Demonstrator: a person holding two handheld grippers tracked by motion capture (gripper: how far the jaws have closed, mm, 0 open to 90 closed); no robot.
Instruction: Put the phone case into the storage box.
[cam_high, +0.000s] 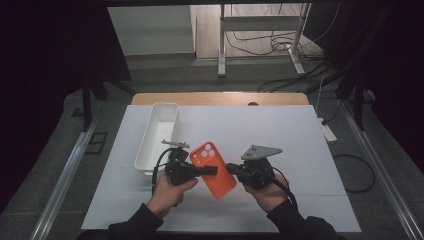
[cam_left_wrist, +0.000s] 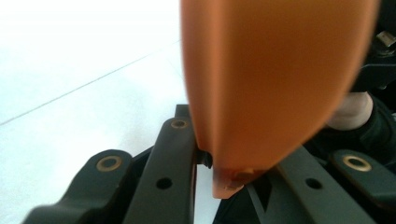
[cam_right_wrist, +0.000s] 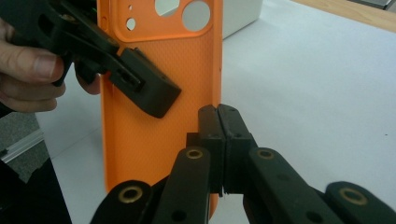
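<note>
Orange phone case (cam_high: 214, 170) held above the white counter (cam_high: 280, 145), between both grippers. Left gripper (cam_high: 210, 171) pinches its one long edge; right gripper (cam_right_wrist: 218, 116) pinches the opposite edge, jaws pressed together. Step looks like a handover. Next likely: one gripper lets go; white bin (cam_high: 158, 136) stands near.

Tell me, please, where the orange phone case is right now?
In the high view the orange phone case is held above the white table, near its middle, between the left gripper and right gripper, right of the white bin.
</note>
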